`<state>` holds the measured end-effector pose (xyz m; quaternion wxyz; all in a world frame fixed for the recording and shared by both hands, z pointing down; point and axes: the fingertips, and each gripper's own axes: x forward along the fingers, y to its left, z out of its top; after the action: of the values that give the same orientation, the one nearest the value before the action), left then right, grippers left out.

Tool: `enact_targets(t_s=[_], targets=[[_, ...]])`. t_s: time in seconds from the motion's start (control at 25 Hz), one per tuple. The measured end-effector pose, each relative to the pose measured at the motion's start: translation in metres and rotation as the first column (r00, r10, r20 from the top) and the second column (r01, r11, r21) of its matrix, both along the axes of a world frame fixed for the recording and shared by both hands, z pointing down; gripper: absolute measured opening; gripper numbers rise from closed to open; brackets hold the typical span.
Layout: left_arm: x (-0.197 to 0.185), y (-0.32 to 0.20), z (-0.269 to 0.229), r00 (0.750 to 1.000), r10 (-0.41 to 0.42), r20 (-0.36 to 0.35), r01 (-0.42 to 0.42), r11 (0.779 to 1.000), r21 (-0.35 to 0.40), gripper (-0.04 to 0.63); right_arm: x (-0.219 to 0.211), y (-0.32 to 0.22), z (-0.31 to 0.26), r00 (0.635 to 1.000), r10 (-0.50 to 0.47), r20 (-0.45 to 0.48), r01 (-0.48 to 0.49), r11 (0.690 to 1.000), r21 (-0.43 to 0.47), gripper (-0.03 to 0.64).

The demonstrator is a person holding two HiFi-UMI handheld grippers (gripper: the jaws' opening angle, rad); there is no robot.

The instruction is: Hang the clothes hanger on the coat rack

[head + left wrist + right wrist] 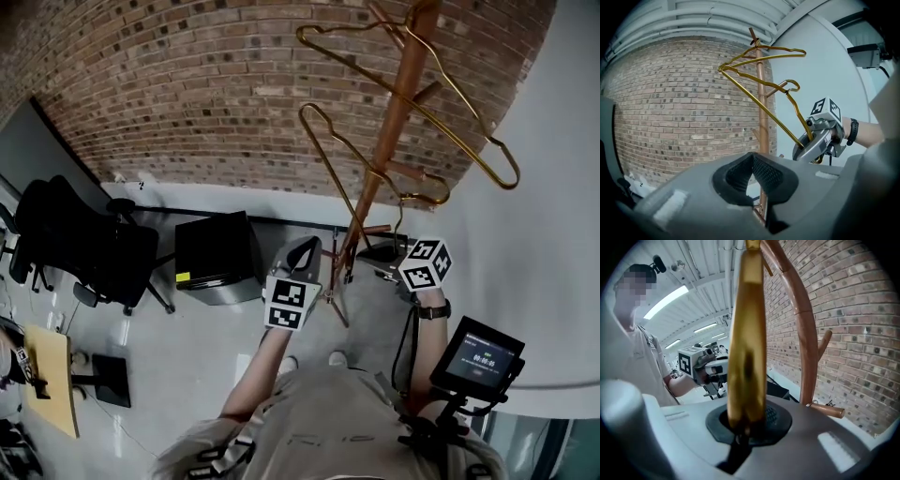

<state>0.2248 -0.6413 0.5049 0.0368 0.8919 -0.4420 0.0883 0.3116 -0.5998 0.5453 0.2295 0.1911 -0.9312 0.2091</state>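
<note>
Across the top of the head view, a brick wall (187, 84) is filling the frame from ten to one o'clock. A copper-coloured coat rack (398, 103) is rising in front of it at one o'clock. A black office chair (84, 244) is sitting at nine o'clock, with a black cabinet (216, 253) just beside it toward the centre.

A gold wire hanger (781, 126) is lying up against the rack. The right gripper (746, 423) is clenching one lower corner of it, so in the left gripper view the hanger is stretching away from those jaws toward eleven o'clock. Its hook is lying close to a peg, but I cannot tell whether it is resting on it. A second gold hanger (804, 52) is hanging higher up the pole. The left gripper (752, 157) is hovering near the rack with its jaws pressed together on nothing, apart from both hangers.

The left gripper view is showing the held hanger's whole triangle, with the right gripper at three o'clock. In the right gripper view the wire is only appearing as one broad blurred gold band, rising toward twelve o'clock. That view alone is showing ceiling strip lights and the left gripper at nine o'clock. A small lit screen (480, 356) is sitting at five o'clock in the head view.
</note>
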Motion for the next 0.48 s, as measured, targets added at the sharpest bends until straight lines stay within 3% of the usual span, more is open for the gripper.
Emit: enact_targets(t_s=[0.48], targets=[[-0.015, 0.001, 0.004, 0.997, -0.082, -0.005, 0.082, 0.997, -0.012, 0.000, -0.013, 0.002, 0.011, 0.991, -0.125, -0.036, 0.123, 0.991, -0.053, 0.005]])
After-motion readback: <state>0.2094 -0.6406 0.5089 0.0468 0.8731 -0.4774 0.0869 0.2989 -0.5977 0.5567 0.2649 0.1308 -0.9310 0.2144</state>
